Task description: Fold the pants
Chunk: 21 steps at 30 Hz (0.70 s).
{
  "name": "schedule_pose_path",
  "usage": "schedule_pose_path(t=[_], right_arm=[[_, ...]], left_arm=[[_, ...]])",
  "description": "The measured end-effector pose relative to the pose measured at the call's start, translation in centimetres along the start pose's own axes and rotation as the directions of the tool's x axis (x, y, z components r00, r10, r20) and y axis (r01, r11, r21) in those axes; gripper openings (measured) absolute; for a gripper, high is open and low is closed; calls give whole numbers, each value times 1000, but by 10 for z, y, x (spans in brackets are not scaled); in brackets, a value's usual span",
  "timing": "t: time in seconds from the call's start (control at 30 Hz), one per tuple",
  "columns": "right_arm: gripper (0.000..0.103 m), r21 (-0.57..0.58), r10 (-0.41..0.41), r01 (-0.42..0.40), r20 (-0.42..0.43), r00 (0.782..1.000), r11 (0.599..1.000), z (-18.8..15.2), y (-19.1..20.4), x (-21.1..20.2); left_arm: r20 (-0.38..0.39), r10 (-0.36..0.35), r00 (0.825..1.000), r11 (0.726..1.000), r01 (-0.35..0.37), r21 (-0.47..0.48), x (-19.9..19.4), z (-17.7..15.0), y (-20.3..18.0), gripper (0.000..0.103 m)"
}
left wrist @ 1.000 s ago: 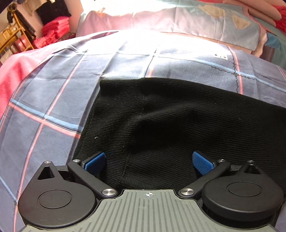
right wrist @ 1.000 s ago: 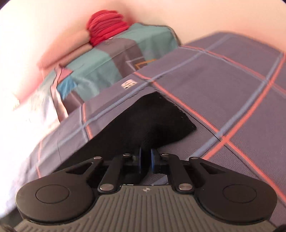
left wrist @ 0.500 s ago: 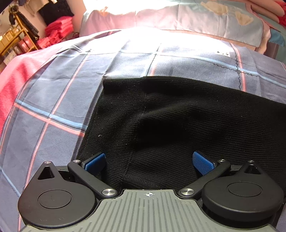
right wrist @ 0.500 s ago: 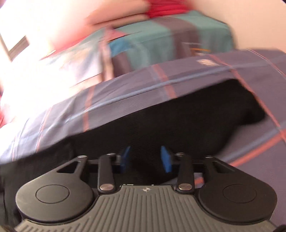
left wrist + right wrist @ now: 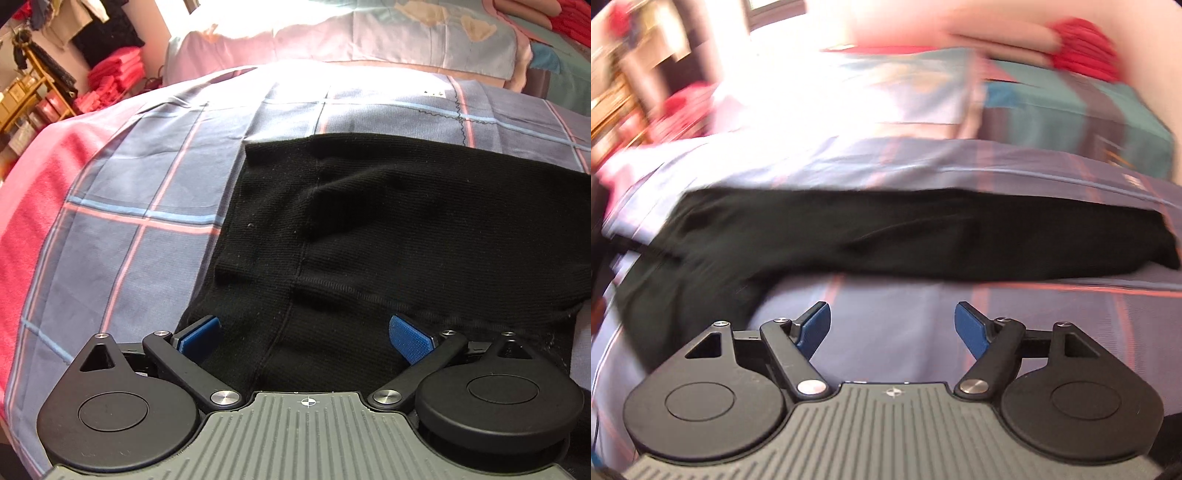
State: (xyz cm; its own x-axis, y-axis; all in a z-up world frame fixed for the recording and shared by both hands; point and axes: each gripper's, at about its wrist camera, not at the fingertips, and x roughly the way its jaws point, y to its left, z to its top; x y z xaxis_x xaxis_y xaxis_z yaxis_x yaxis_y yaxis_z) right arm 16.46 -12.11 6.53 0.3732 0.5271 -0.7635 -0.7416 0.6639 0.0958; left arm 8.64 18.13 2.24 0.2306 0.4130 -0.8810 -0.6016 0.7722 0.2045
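Black knit pants (image 5: 406, 229) lie on a checked bedsheet, with a layer folded across so a hem seam shows. My left gripper (image 5: 304, 332) is open, its blue pads low over the near edge of the pants, one on either side of the centre seam. In the blurred right wrist view the pants (image 5: 886, 232) stretch as a long dark band across the bed. My right gripper (image 5: 891, 326) is open and empty, over bare sheet just short of the pants.
The blue-grey bedsheet (image 5: 129, 192) with pink and light-blue lines covers the bed. A pink blanket (image 5: 33, 192) lies at its left edge. Pillows and folded bedding (image 5: 406, 33) sit at the far end. A shelf with red cloths (image 5: 110, 81) stands far left.
My right gripper has opened, let go of the pants and swung back and left, off the cloth. The left gripper stayed open and shifted slightly; more folded cloth now lies in front of it.
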Motion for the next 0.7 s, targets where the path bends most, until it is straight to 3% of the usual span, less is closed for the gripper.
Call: schedule_pose_path(t=[0.1,0.2,0.27,0.37,0.43,0.53,0.6,0.67,0.7], right_arm=[[78,-84,104,-108,-42,994,991,-20,47,5],[74,-9,155,-158,-146,977,987,-40,64,20],[69,51,148,-140,-237,960,989,-58,70,23],[69,-1,148,-153,-249,957,988,-65,77,4],[69,30,119,-116,-211,970,993,-58,66,-5],[77,20,-15,17,-131,991,1000,-52,58,-11],[79,55,-74,85,-170,983,995,-58,51,-1],[77,103,-41,70,-259,965,992,-72,45,6],[77,82,-39,60,-237,971,995,-77,48,0]], left_arm=[[-12,-12,1000,1000,12,11,-2,-13,1,103],[-40,-6,999,999,7,34,4,-27,-1,103],[-56,-2,998,999,5,45,9,-37,0,103],[-36,-19,999,998,21,53,7,-44,6,103],[-37,-22,999,998,24,61,7,-46,9,103],[-39,-24,999,998,26,60,7,-46,10,103],[-38,-25,999,998,27,59,8,-47,11,103],[-34,-27,999,997,29,65,7,-47,11,103],[-33,-30,999,997,32,68,8,-46,12,103]])
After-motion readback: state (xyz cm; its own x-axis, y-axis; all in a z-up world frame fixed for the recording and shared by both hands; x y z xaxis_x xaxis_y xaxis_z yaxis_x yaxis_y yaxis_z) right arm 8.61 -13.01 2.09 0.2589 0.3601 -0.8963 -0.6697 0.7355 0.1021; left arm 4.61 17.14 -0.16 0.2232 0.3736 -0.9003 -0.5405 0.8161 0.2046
